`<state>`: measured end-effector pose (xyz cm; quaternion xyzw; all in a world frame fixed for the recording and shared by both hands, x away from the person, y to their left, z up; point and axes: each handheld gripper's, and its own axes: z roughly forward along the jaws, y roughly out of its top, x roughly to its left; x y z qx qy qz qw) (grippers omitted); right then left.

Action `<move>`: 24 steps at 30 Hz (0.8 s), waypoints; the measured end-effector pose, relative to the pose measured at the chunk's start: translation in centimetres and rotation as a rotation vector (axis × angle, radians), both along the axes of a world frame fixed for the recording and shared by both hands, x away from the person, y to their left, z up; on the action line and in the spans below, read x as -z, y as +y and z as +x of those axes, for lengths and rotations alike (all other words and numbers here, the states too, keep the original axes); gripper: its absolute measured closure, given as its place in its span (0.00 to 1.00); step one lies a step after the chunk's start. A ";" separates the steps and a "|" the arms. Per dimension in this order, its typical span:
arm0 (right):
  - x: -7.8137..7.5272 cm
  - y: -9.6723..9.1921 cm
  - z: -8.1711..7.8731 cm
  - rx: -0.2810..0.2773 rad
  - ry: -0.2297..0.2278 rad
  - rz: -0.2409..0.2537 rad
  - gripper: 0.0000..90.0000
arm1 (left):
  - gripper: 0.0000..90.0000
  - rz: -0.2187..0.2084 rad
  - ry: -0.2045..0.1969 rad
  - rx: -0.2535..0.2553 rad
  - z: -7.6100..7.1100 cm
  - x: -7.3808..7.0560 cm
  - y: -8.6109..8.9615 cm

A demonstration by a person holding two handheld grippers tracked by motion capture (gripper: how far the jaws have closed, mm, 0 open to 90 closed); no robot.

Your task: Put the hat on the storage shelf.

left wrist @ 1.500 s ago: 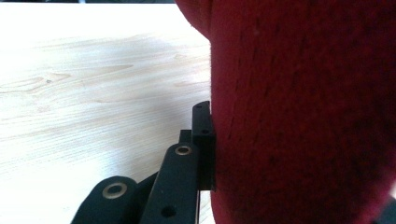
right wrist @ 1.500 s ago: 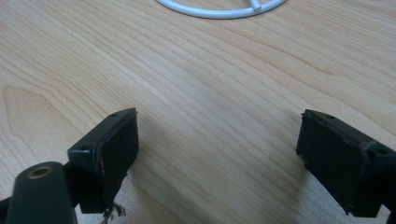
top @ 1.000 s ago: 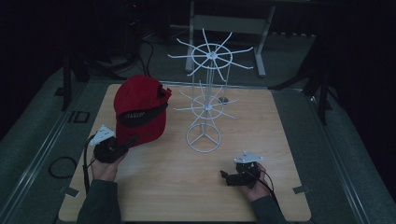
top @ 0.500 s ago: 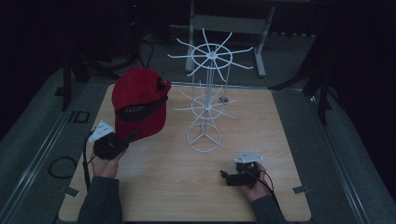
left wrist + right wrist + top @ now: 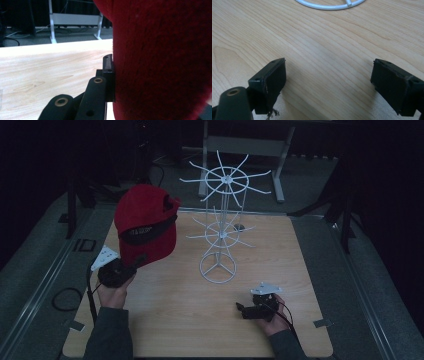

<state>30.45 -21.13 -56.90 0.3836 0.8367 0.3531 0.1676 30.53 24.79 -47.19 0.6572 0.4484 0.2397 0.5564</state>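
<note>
Dim room, dark floor, pale wooden tabletop (image 5: 165,320) in the middle. Near its left edge, left gripper (image 5: 131,266) raised off the wood, jaws pinched on the rim of a red fabric cap (image 5: 145,222); one jaw visible against the cloth in the left gripper view, the other hidden behind it. White wire two-tier spoked rack (image 5: 220,235) standing just right of the cap, apart from it. Right gripper (image 5: 241,310) low over the table's near right part, jaws spread wide over bare wood; tips hard to make out from above.

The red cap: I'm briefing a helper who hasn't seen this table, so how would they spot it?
Look at the wooden table, left of the white wire rack. The red cap is held up there, clamped in the left gripper. It is the one red, cloth thing.
</note>
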 end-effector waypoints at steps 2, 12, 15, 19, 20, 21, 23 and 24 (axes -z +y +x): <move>0.0 0.0 0.0 0.001 0.001 0.000 0.14 | 0.94 0.002 -0.009 -0.002 0.0 -0.1 -0.1; 0.0 0.0 0.0 0.002 0.002 0.000 0.14 | 0.94 -0.009 -0.036 -0.009 0.4 -0.8 -0.4; 0.0 0.0 0.0 0.002 0.002 0.000 0.14 | 0.94 -0.011 -0.046 -0.010 0.4 -1.0 -0.5; 0.0 0.0 0.0 0.003 0.003 0.000 0.14 | 0.94 -0.010 -0.054 -0.011 0.3 -1.3 -0.6; 0.0 0.0 0.0 0.003 0.003 0.000 0.14 | 0.94 -0.010 -0.054 -0.011 0.3 -1.3 -0.6; 0.0 0.0 0.0 0.003 0.002 0.000 0.14 | 0.94 -0.013 -0.057 -0.011 0.2 -1.5 -0.6; 0.0 0.0 0.0 0.002 0.000 -0.001 0.14 | 0.94 -0.018 -0.060 -0.014 0.2 -1.5 -0.6; 0.0 0.0 0.0 0.002 0.000 -0.001 0.14 | 0.94 -0.018 -0.060 -0.014 0.2 -1.6 -0.6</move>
